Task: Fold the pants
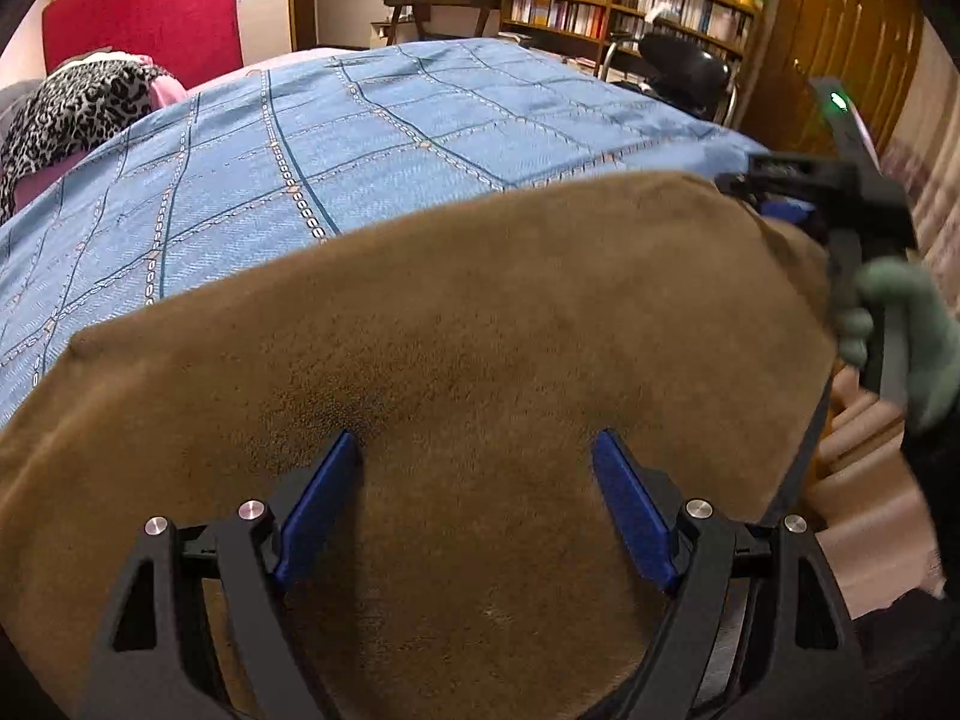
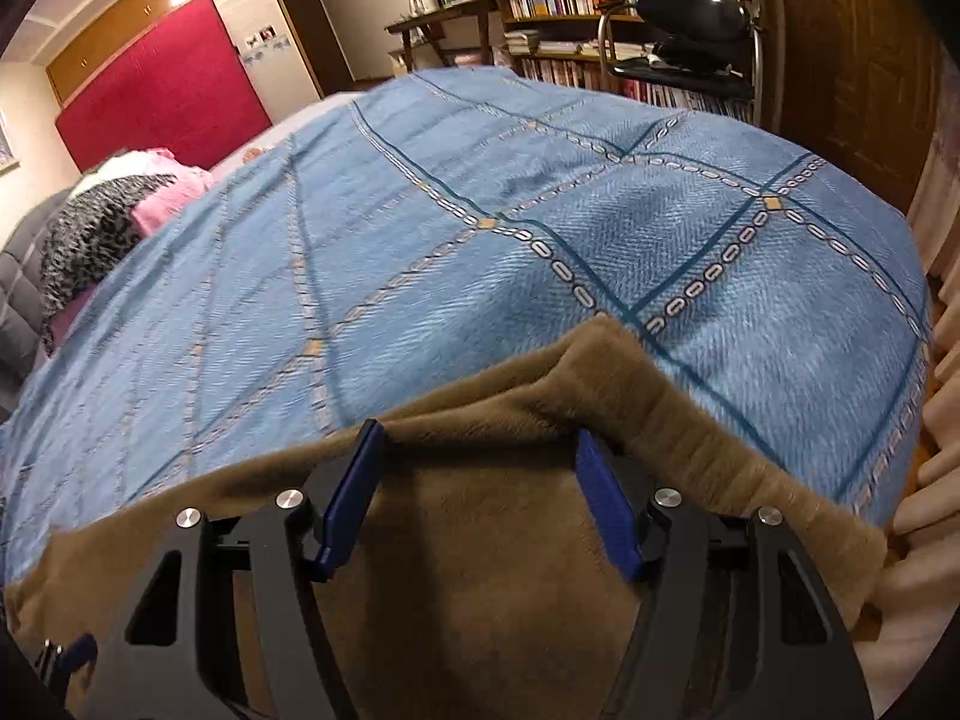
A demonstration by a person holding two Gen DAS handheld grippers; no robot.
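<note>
Brown fleece pants (image 1: 456,324) lie spread across the near part of a blue patterned bedspread (image 1: 336,138). My left gripper (image 1: 476,438) hovers low over the middle of the pants, its blue pads wide apart and open, with only flat fabric under them. My right gripper (image 2: 480,432) is at the pants' (image 2: 492,540) ribbed end, where the cloth bunches up in a fold (image 2: 606,366) around its fingertips; the pads stand apart and open. In the left wrist view, the right gripper (image 1: 780,204) shows at the pants' right corner, held by a green-gloved hand (image 1: 912,324).
A pile of leopard-print and pink clothes (image 1: 78,114) sits at the bed's far left by a red headboard (image 1: 144,0). Bookshelves (image 1: 624,6) and a black chair (image 1: 684,72) stand beyond the bed. The bed's edge (image 2: 900,360) drops off at the right.
</note>
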